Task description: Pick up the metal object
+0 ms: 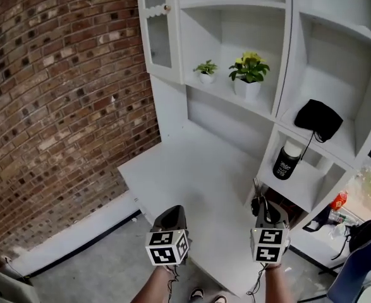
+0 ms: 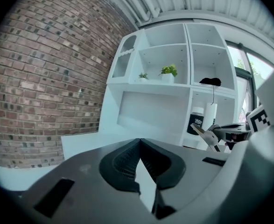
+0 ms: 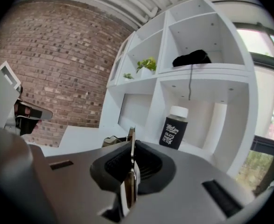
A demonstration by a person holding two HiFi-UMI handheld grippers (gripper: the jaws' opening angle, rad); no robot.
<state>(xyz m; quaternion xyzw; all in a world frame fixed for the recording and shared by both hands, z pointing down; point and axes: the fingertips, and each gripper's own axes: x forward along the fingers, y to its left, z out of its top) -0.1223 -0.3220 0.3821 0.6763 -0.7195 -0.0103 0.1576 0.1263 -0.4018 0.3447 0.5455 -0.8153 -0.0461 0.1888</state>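
Note:
A thin metal object [image 3: 130, 169] stands on edge between the jaws of my right gripper [image 3: 131, 146], which is shut on it. Its tip pokes out past the jaws [image 1: 258, 193], and from the left gripper view it shows as a flat pale blade [image 2: 210, 137]. In the head view my right gripper [image 1: 263, 208] hangs over the right front part of the white desk [image 1: 191, 169]. My left gripper [image 1: 172, 214] is over the desk's front edge, to the left. Its jaws [image 2: 139, 146] meet at the tips with nothing between them.
A black bottle with a white cap [image 1: 287, 160] stands in the low shelf compartment on the right. A black thing with a cord [image 1: 318, 118] lies on the shelf above. Two potted plants [image 1: 248, 71] stand higher up. A brick wall [image 1: 52, 93] closes the left side.

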